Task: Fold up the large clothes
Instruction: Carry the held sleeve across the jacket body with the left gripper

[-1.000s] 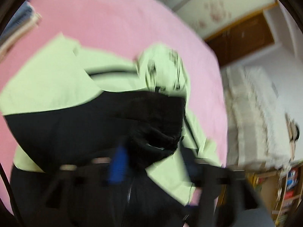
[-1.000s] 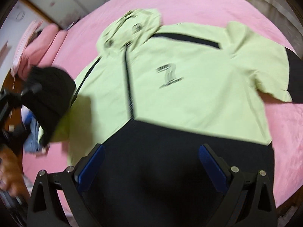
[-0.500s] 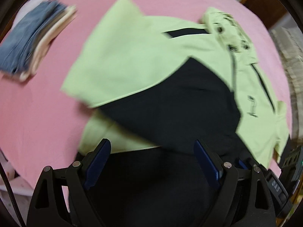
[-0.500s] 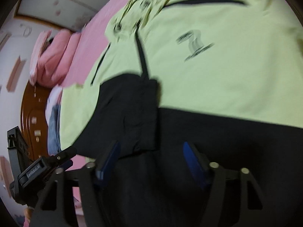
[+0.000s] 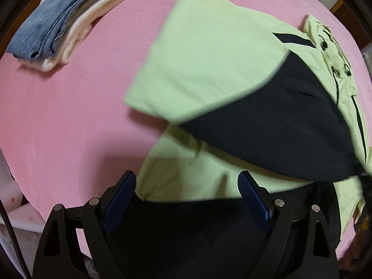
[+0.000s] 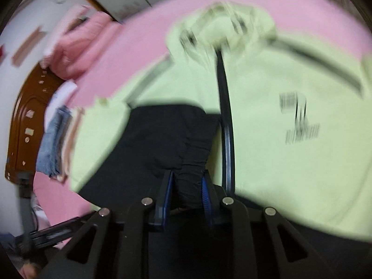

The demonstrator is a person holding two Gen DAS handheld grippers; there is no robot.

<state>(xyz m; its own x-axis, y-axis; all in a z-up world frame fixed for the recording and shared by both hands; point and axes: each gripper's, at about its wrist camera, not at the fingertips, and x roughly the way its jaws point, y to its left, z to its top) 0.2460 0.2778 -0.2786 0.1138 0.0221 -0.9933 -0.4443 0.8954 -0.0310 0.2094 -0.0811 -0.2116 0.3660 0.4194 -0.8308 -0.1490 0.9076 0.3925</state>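
Jacket (image 5: 209, 53) of pale green with a black lower part lies spread on the pink bed (image 5: 69, 116), its black-cuffed sleeve (image 5: 279, 125) folded across the body and its hood (image 6: 223, 30) at the far end. Left tongs (image 5: 187, 200) hang wide open above the near hem with nothing between the blue pads, while right tongs (image 6: 187, 190) are closing with a bunch of the black sleeve cuff (image 6: 190, 174) between the pads. Folded jeans (image 5: 55, 18) sit on a cream stack at the far left of the bed.
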